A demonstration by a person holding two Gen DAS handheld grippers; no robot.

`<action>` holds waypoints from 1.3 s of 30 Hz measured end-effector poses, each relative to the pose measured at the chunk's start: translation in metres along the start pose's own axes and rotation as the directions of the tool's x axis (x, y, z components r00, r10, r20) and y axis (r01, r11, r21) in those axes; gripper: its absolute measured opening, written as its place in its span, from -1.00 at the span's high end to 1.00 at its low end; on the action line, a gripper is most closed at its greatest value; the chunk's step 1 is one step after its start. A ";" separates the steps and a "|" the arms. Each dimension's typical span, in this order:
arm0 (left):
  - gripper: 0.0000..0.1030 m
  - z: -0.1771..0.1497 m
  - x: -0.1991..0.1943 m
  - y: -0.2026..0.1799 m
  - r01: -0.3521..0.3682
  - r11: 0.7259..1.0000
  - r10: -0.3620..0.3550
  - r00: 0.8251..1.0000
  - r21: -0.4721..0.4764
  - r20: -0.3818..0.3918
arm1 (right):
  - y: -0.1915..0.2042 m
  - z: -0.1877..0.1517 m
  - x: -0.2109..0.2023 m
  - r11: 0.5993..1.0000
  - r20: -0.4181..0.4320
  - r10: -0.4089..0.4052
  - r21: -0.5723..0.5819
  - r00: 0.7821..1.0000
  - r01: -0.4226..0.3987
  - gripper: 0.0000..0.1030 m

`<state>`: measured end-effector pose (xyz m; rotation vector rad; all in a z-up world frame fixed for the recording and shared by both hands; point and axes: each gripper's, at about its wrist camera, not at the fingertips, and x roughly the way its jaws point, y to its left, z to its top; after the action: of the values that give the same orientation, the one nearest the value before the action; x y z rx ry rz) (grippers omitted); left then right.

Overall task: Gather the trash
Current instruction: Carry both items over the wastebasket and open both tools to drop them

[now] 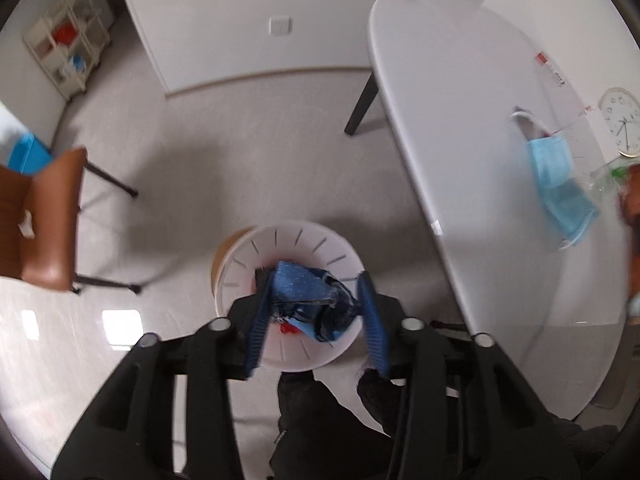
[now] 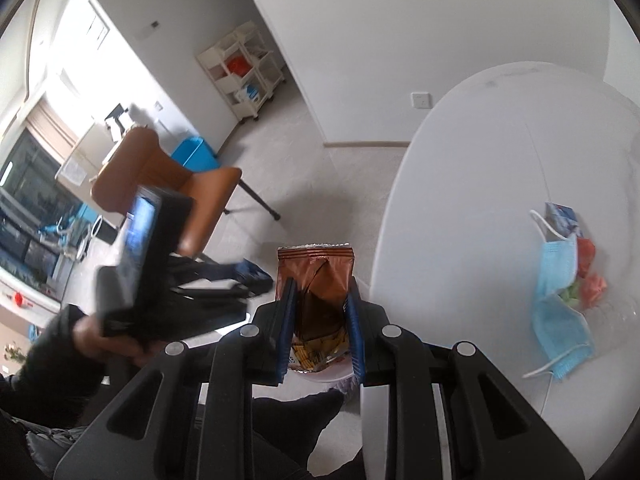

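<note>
My left gripper (image 1: 315,278) points down over a white slotted trash bin (image 1: 280,236) on the floor. A crumpled blue wrapper (image 1: 308,296) hangs between its fingers; it leans on the left pad and stands clear of the right pad, so the jaws are open. My right gripper (image 2: 320,286) is shut on an opened brown snack bag (image 2: 316,276), held beside the table edge above a sliver of the bin (image 2: 332,376). Two blue face masks (image 1: 556,176) (image 2: 560,292) lie on the white table (image 1: 460,120) (image 2: 460,160). In the right wrist view the left tool (image 2: 148,240) shows blurred, held by a hand (image 2: 92,336).
A brown chair (image 1: 44,216) (image 2: 172,176) stands on the floor to the left. On the table by the masks lie a small packet (image 2: 560,216), red and green scraps (image 2: 588,276) and a white clock (image 1: 620,120). A cream shelf cart (image 1: 68,40) stands by the far wall. Dark trouser legs (image 1: 320,420) are below the grippers.
</note>
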<state>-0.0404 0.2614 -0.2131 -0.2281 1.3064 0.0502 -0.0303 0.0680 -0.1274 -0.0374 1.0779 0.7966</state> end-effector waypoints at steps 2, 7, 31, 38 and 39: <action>-0.20 -0.006 0.016 0.012 -0.005 0.999 0.003 0.999 -0.039 -0.036 | 0.009 0.001 0.007 1.000 -0.017 -0.003 -0.012 1.000 0.002 0.52; -0.58 -0.006 0.022 0.021 -0.017 0.997 0.015 1.000 -0.081 -0.023 | 0.032 -0.007 0.011 0.999 -0.042 -0.008 -0.039 0.999 0.007 0.52; -0.85 0.007 -0.057 0.058 -0.124 0.971 0.152 0.980 -0.204 0.127 | 0.050 0.006 0.037 0.992 -0.061 -0.025 -0.126 0.998 0.017 -0.95; -0.85 0.014 -0.062 0.041 -0.105 0.980 0.131 0.980 -0.170 0.147 | 0.026 0.006 0.032 0.997 -0.056 -0.069 -0.047 0.996 0.067 -0.95; -0.85 0.015 -0.063 0.040 -0.105 0.981 0.130 0.981 -0.166 0.147 | 0.024 0.005 0.032 0.997 -0.058 -0.070 -0.040 0.996 0.068 -0.95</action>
<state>-0.0493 0.3089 -0.1545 -0.2758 1.1584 0.2682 -0.0338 0.1056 -0.1420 -0.1303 1.1120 0.7572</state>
